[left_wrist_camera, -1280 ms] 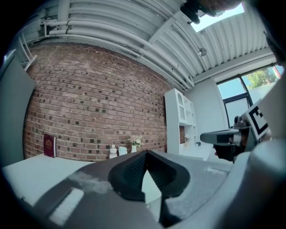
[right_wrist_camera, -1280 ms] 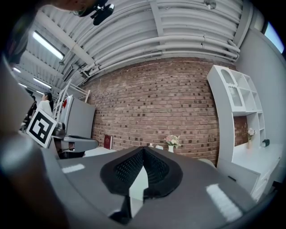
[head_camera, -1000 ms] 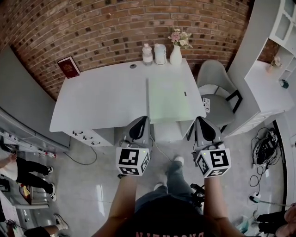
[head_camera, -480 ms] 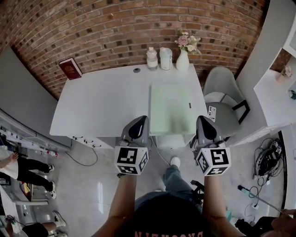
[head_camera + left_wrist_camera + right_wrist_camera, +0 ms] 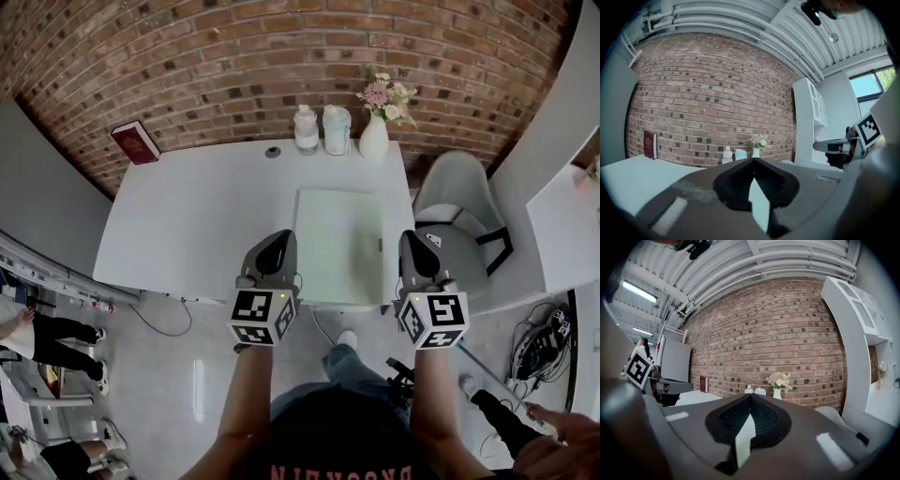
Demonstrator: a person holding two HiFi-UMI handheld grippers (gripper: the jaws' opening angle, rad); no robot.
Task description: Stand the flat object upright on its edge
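Grey and pinched shut on nothing, the left gripper and right gripper hang at the white table's near edge. Between them, the pale green flat board lies flat on the tabletop. Farther back stand two bottles, a flower vase and a red book by the brick wall.

Rough, matt red-brown brick wall behind a smooth, matt white table. On it lies a pale green flat sheet, smooth, possibly plastic or card. The white vase looks glazed. The floor is glossy and reflects light. The left gripper and right gripper have matt grey plastic shells with ribbed black pads.
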